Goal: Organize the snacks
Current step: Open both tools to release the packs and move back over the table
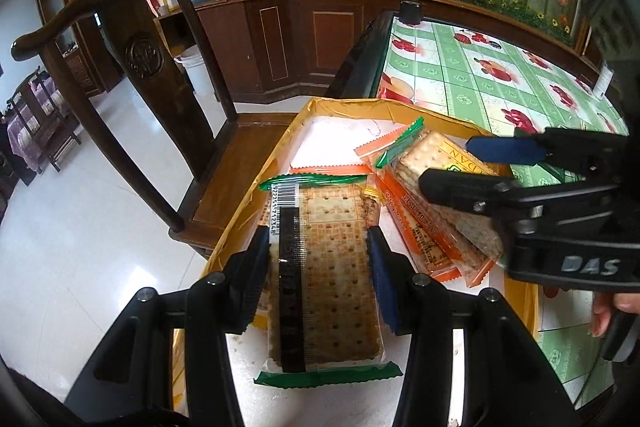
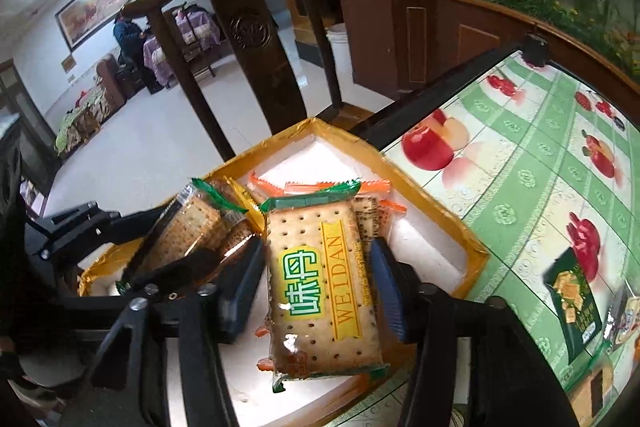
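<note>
A shallow yellow-rimmed box [image 1: 276,155] with a white floor sits at the table's edge and holds several cracker packs. My left gripper [image 1: 318,263] is shut on a green-edged cracker pack [image 1: 324,267], seam side up, just above the box floor. My right gripper [image 2: 316,279] is shut on a green-edged Weidan cracker pack [image 2: 320,275] over the same box [image 2: 440,211]. It also shows at the right of the left wrist view [image 1: 452,167]. Orange-edged packs [image 1: 424,235] lie under it.
The table has a green fruit-print cloth [image 2: 520,187]. More snack packs [image 2: 572,299] lie on it to the right. A dark wooden chair [image 1: 160,75] stands just beyond the box. A wooden cabinet [image 1: 320,39] runs along the back.
</note>
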`<state>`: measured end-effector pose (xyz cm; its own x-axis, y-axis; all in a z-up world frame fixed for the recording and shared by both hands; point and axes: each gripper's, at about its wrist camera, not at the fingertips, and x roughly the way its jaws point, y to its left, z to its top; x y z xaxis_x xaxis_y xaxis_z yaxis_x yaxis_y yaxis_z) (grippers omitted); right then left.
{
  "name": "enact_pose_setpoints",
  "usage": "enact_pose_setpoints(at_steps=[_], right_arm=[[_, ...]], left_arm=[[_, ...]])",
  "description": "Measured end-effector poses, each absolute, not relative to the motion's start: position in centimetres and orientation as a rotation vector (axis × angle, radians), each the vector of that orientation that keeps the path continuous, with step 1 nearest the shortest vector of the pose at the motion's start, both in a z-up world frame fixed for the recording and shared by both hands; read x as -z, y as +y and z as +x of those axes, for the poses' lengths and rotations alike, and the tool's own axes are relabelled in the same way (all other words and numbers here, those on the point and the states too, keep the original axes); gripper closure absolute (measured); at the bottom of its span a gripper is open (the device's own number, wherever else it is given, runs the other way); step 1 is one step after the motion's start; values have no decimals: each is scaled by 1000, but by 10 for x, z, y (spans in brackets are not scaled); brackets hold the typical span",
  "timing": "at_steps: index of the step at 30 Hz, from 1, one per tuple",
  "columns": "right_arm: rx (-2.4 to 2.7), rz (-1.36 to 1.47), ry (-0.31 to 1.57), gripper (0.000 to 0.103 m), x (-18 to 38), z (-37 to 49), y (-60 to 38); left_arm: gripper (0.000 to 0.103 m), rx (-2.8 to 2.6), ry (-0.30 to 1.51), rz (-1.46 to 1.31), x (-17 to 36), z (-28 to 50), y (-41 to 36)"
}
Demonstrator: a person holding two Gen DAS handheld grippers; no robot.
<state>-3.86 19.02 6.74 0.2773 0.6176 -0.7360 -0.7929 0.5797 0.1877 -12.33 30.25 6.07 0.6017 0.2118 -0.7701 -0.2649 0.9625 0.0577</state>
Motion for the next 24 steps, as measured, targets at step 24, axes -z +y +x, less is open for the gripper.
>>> enact_pose_setpoints(at_steps=[24], right_arm=[[-827,-161,818,27,-84,-55,93]], left_arm=[[23,-194,790,-30,-94,-128,233]])
